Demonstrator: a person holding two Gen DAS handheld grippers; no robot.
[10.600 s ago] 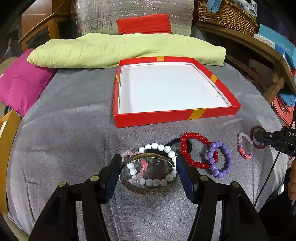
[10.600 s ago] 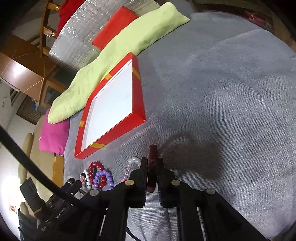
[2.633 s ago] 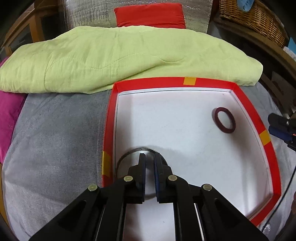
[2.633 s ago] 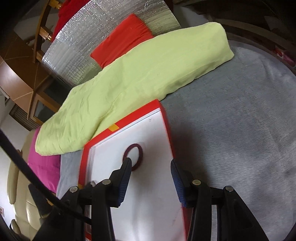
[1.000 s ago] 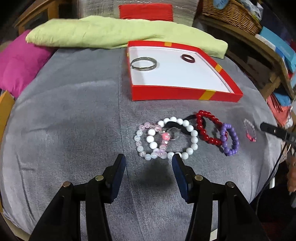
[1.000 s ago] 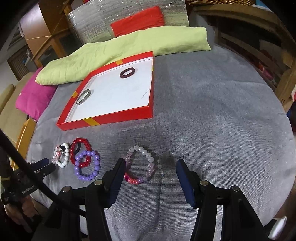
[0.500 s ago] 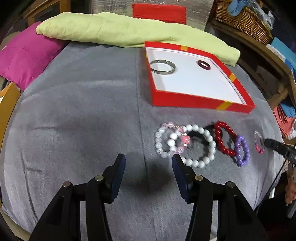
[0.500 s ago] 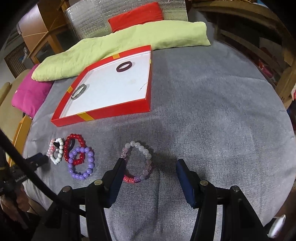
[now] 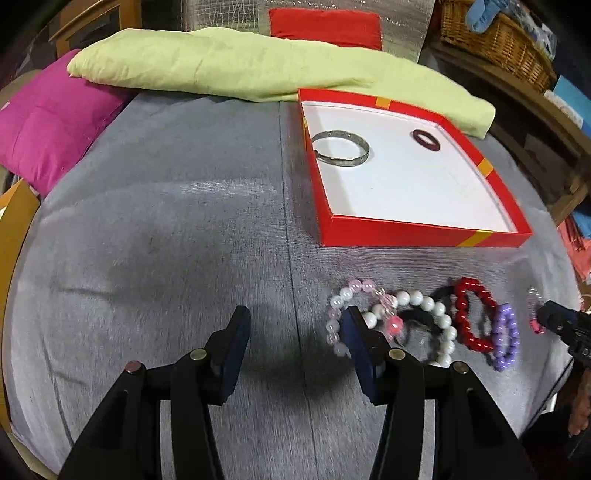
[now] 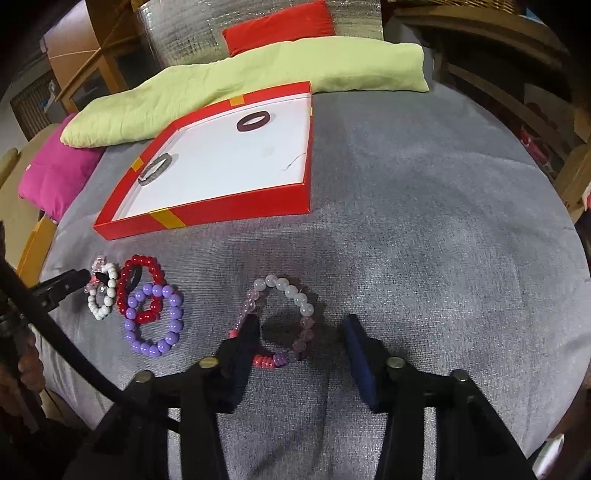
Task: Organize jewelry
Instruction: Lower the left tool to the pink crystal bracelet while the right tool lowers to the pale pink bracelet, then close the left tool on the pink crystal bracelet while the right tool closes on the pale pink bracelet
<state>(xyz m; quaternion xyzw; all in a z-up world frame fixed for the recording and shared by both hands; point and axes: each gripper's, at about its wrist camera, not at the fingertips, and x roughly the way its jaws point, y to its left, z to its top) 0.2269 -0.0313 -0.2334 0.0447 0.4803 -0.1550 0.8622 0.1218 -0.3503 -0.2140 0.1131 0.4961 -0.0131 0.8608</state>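
Note:
My right gripper [image 10: 301,328] hovers low over a pastel pink-and-clear bead bracelet [image 10: 295,291] on the grey cloth. Its jaws are closing with the bracelet between them; the left finger overlaps the bracelet's edge and the right finger stands apart from it. My left gripper [image 9: 295,325] is open over bare cloth. Just to its right lie a white pearl bracelet [image 9: 424,306] tangled with a pink one [image 9: 354,291], then a red bracelet [image 9: 472,317] and a purple one [image 9: 506,336]. The red tray [image 9: 417,236] holds a silver bangle [image 9: 340,147] and a dark red ring [image 9: 426,139].
A lime-green cushion [image 9: 229,62] lies behind the tray, with a magenta pillow [image 9: 48,118] at the left and a red cushion [image 9: 325,27] at the back. A wicker basket [image 9: 495,37] sits on a wooden shelf at the right. Grey cloth stretches left of the tray.
My left gripper has slid to the left, so the bracelets now lie off its right finger. My right gripper's jaws have narrowed around the pastel bracelet.

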